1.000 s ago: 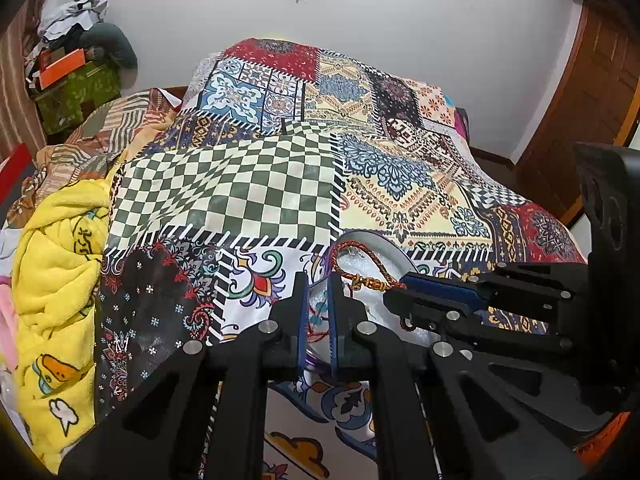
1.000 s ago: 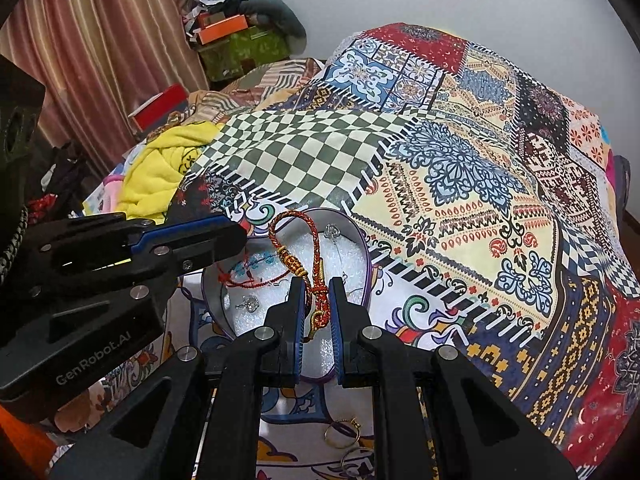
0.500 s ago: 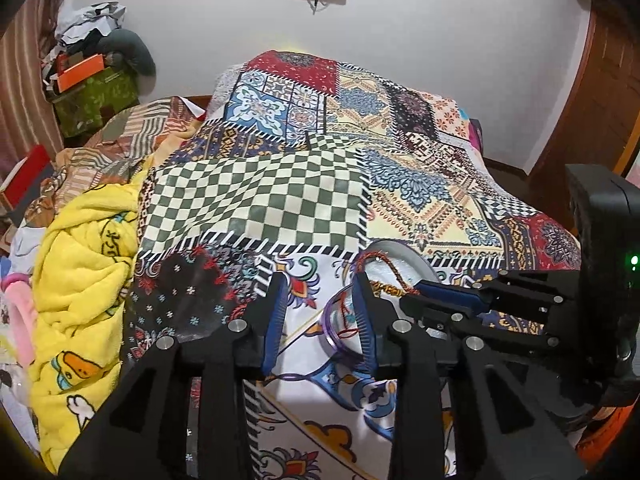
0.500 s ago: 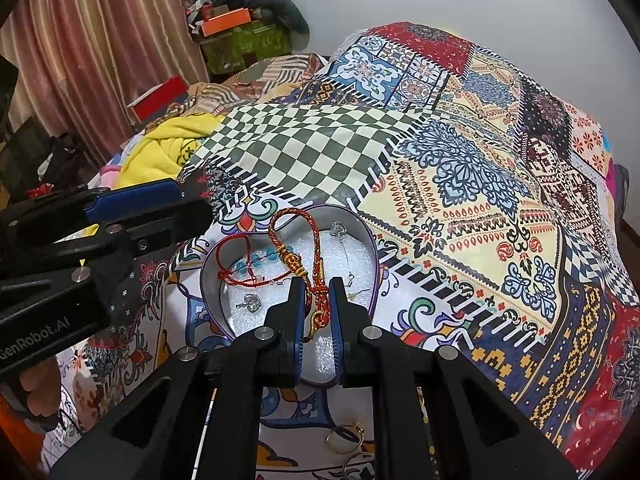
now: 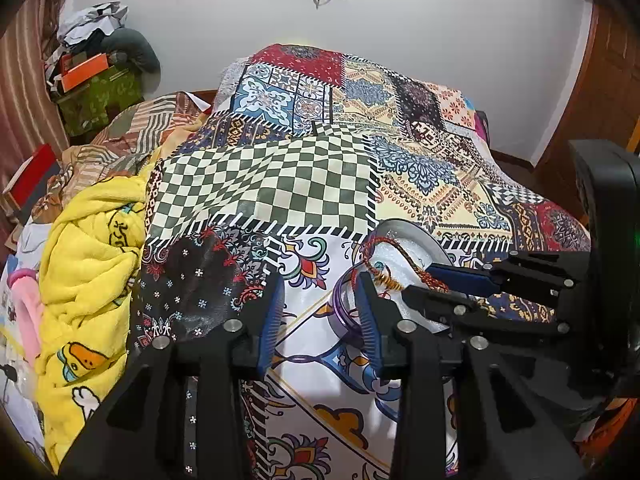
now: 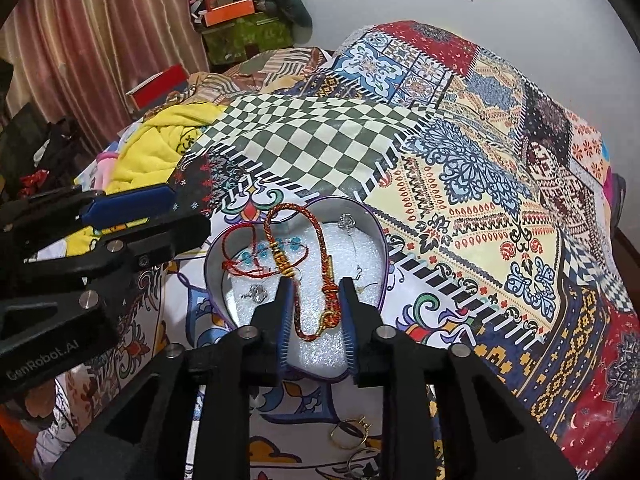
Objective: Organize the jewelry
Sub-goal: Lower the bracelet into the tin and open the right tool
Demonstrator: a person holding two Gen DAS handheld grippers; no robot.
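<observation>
Jewelry goes into the heart-shaped tin point(image 5: 416, 240), our landmark on the bed point(image 5: 264, 184). From the left wrist view, our left gripper point(image 5: 320, 312) is spread and empty, just left of the tin, while the right gripper point(image 5: 424, 284) reaches over it. From the right wrist view, the right gripper point(image 6: 314, 312) stands spread above the tin's near end, and the braided red cord point(image 6: 316, 276) lies loose between its jaws, on the white lining. We should lift straight up (no snagging the thinner red bracelet point(image 6: 248, 256)), then fetch the gold rings point(image 6: 352, 432) lying nearer us than the tin.
</observation>
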